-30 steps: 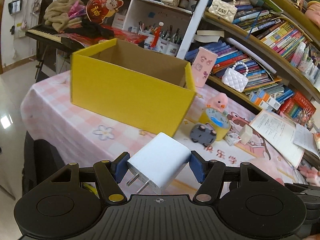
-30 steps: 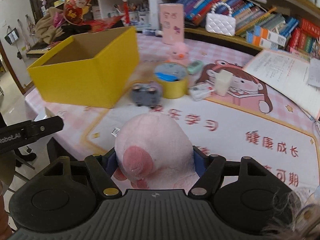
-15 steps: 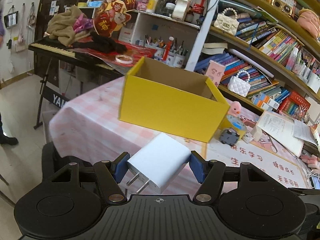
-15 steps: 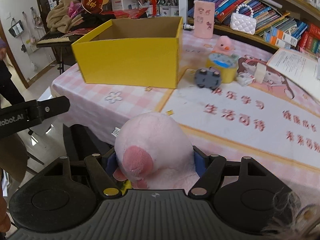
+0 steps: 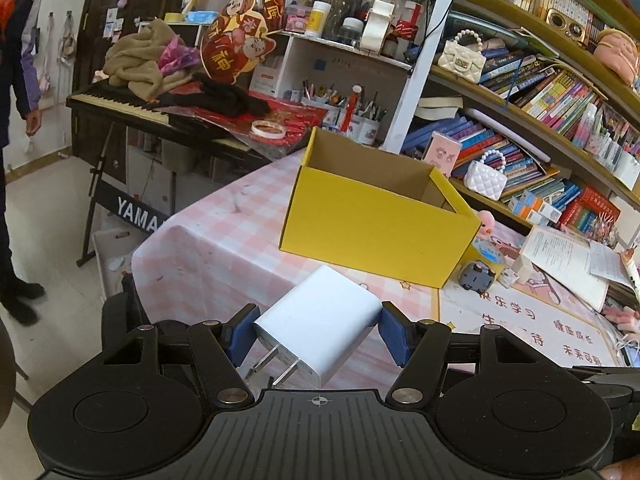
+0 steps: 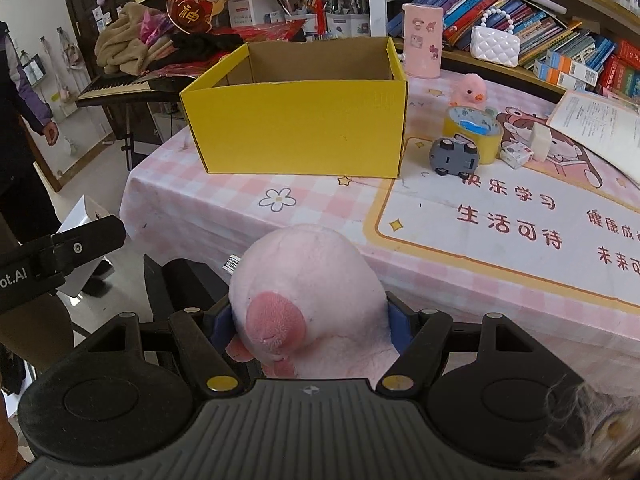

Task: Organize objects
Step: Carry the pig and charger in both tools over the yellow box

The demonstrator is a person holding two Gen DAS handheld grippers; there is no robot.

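Note:
My left gripper (image 5: pixel 318 334) is shut on a white plug charger (image 5: pixel 316 322), held off the table's near corner, prongs toward me. My right gripper (image 6: pixel 310 322) is shut on a pink plush toy (image 6: pixel 308 296), held in front of the table edge. An open yellow cardboard box (image 5: pixel 376 216) stands on the pink checked tablecloth (image 5: pixel 224 240); it also shows in the right wrist view (image 6: pixel 300 128), and its inside looks bare as far as visible. The left gripper's body (image 6: pixel 56 256) shows at the left of the right wrist view.
Right of the box lie a grey toy car (image 6: pixel 454 156), a yellow tape roll (image 6: pixel 474 124), a pink duck (image 6: pixel 470 90) and small white blocks (image 6: pixel 516 154). Papers (image 6: pixel 600 120) lie far right. A keyboard (image 5: pixel 132 106) and a standing person (image 5: pixel 16 80) are left. Bookshelves (image 5: pixel 540 92) stand behind.
Both grippers have pulled back from the table, still holding the charger and the plush. The box and table now look farther away.

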